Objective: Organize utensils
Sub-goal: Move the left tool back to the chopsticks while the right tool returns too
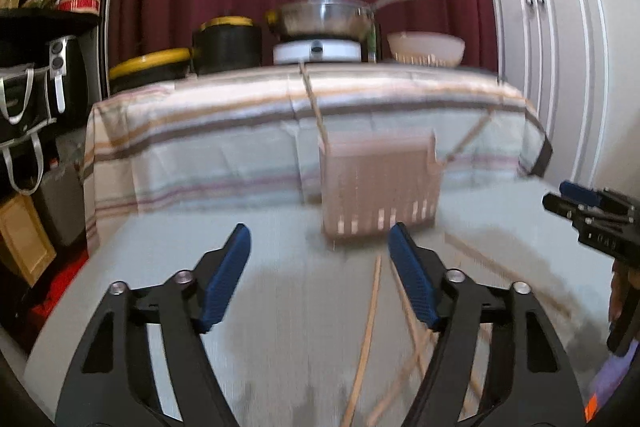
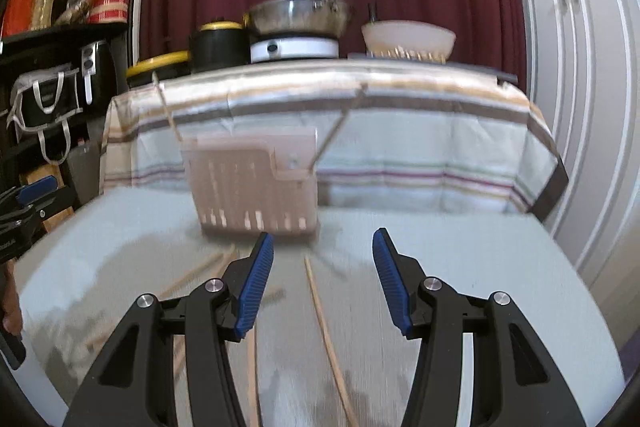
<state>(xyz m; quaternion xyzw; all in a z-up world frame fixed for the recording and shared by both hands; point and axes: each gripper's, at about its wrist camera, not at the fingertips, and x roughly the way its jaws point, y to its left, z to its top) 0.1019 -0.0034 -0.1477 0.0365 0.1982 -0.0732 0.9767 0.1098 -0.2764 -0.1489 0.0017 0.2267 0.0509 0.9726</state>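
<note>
Left gripper [image 1: 319, 275], right gripper [image 2: 323, 277] (both agape)

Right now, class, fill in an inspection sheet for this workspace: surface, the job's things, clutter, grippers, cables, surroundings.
Surface: pale cloth, blotchy in places.
Job's things: slotted holder upright, two sticks leaning inside; more sticks lie loose in front.
Clutter: nothing seen beyond the loose sticks.
Grippers: left gripper and right gripper open, empty, above the loose sticks.
Cables: nothing seen.
Surroundings: striped cloth, pan on a burner, bowl, shelf, red curtain, white cabinet.
</note>
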